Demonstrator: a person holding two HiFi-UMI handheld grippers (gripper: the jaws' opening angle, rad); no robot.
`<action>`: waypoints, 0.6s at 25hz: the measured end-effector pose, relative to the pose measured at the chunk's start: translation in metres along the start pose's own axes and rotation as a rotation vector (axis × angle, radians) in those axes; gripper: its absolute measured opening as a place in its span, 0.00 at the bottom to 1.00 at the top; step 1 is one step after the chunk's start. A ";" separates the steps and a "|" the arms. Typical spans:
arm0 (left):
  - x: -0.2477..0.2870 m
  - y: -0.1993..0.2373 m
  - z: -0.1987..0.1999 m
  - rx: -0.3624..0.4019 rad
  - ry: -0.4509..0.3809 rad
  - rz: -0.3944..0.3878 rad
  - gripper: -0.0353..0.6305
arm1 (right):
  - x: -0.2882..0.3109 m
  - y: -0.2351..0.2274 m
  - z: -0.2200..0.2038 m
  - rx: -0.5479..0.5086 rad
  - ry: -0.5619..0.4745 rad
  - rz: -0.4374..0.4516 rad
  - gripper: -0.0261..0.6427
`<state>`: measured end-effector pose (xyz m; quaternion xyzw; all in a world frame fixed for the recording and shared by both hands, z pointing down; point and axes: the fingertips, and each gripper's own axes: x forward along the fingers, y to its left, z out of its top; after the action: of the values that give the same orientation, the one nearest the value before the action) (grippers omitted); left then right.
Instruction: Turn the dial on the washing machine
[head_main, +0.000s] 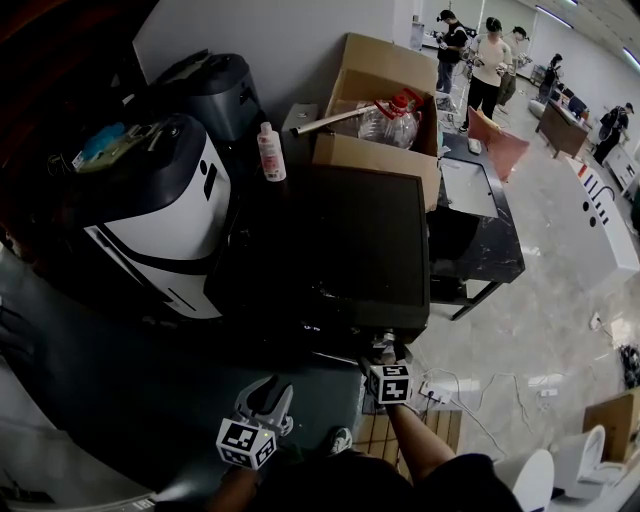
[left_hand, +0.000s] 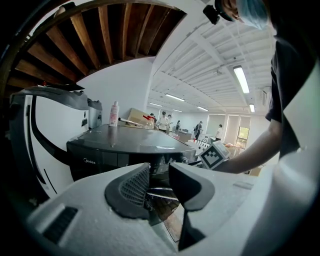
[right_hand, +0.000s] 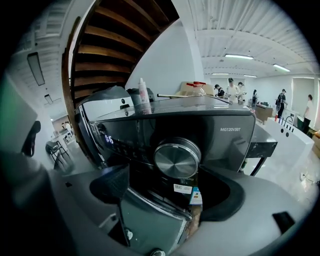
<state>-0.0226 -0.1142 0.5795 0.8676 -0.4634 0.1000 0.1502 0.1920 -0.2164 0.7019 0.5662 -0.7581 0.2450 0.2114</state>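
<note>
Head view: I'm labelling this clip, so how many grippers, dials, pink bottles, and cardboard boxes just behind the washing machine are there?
Grippers: 2, the left gripper and the right gripper
Dial on the washing machine: 1
Pink bottle: 1
Cardboard box: 1
Total: 5

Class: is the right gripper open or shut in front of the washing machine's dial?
Open. The right gripper's fingers stand wide apart, and the silver dial shows between them, not gripped.
</note>
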 end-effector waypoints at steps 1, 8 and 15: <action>-0.001 0.000 0.000 -0.002 0.001 0.002 0.23 | 0.001 0.000 -0.002 0.006 0.007 0.004 0.65; -0.004 0.000 -0.002 0.000 0.006 0.010 0.23 | 0.006 0.000 -0.007 0.055 0.010 0.010 0.65; -0.007 -0.001 -0.004 -0.002 0.012 0.010 0.23 | 0.010 0.002 -0.011 0.107 0.032 0.039 0.65</action>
<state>-0.0258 -0.1063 0.5811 0.8645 -0.4670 0.1055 0.1534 0.1877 -0.2168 0.7160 0.5578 -0.7513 0.2985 0.1881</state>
